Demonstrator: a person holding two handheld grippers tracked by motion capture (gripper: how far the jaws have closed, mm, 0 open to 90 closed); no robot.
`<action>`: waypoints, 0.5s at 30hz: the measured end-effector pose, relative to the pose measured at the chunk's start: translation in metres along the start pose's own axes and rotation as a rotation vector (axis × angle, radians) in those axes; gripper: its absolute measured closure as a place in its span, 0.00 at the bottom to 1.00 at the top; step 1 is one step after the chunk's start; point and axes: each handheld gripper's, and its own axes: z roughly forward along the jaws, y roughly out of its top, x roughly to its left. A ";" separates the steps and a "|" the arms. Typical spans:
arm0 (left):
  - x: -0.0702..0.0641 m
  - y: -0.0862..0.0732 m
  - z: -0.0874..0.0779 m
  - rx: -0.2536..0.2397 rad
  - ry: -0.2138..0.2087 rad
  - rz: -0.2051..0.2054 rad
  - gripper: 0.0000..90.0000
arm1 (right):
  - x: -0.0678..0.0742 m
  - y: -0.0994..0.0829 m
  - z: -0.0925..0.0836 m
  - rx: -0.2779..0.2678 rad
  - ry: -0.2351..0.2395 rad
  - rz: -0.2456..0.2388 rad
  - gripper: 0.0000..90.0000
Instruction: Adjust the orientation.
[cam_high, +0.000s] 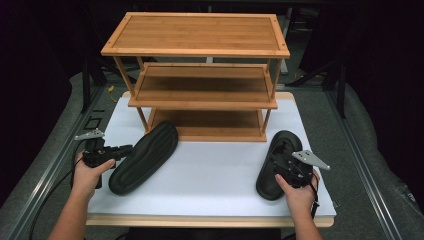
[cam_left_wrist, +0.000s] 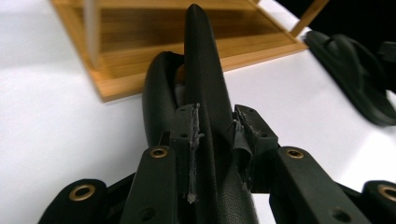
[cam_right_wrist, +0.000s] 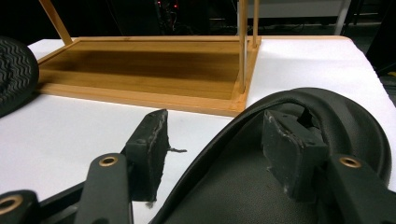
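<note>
Before empty rack (cam_high: 200, 95) — two slippers (cam_high: 144, 157); apparently gripped.

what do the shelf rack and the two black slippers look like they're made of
The shelf rack looks like bamboo or light wood with a smooth finish: warm tan, fine striped grain. The slippers, one by the left gripper and one by the right, look like matte black rubber or foam; the left one's sole shows moulded zigzag tread.

white table (cam_high: 215, 172) w/ wooden edge carries a 3-tier bamboo rack (cam_high: 200, 75) & 2 black sandals (cam_high: 145, 157).
</note>
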 end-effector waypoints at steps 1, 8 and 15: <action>0.000 0.000 0.000 0.000 0.000 0.000 0.78 | 0.000 0.000 0.000 0.000 -0.002 0.005 0.46; -0.030 -0.005 0.004 -0.032 -0.034 0.032 0.83 | 0.000 0.000 -0.001 -0.015 0.001 0.008 0.46; -0.069 -0.007 0.015 -0.035 0.002 0.123 0.85 | -0.001 0.001 -0.003 -0.022 -0.004 0.020 0.46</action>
